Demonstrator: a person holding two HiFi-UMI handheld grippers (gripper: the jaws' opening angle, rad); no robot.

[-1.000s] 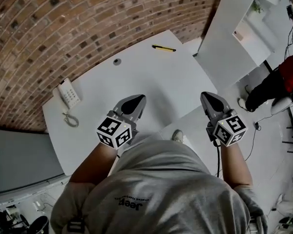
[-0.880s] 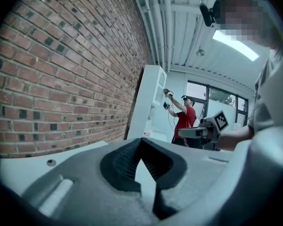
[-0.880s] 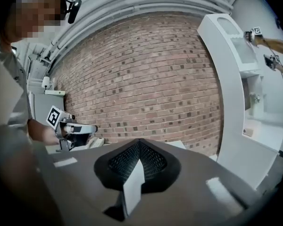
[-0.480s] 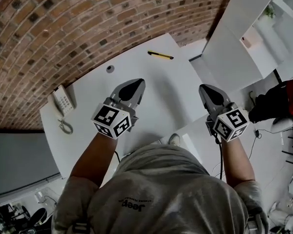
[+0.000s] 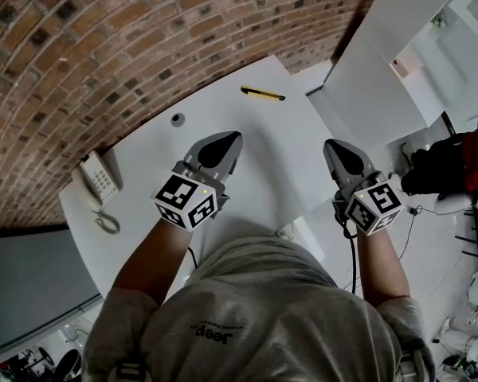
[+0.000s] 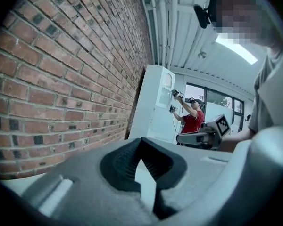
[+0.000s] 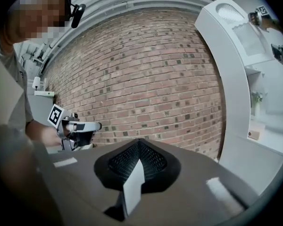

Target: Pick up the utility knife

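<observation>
Utility knife, yellow and black, lies on the white table near its far right corner, close to the far edge under the brick wall. Its long axis runs left to right, almost along that far edge. Both tools hover above the near part of the table and point toward the wall. The left gripper is clenched with nothing between its jaws, and the right gripper also has its jaws together and empty. The knife is farther than both, a little to the right of the left gripper and to the left of the right one; the left one seems the nearer. I judge that the jaws must first open and then come across the handle. The table between the grippers and the knife is bare. The telephone and a small round fitting stay well apart to the left. The right gripper hangs about over the right table edge.
</observation>
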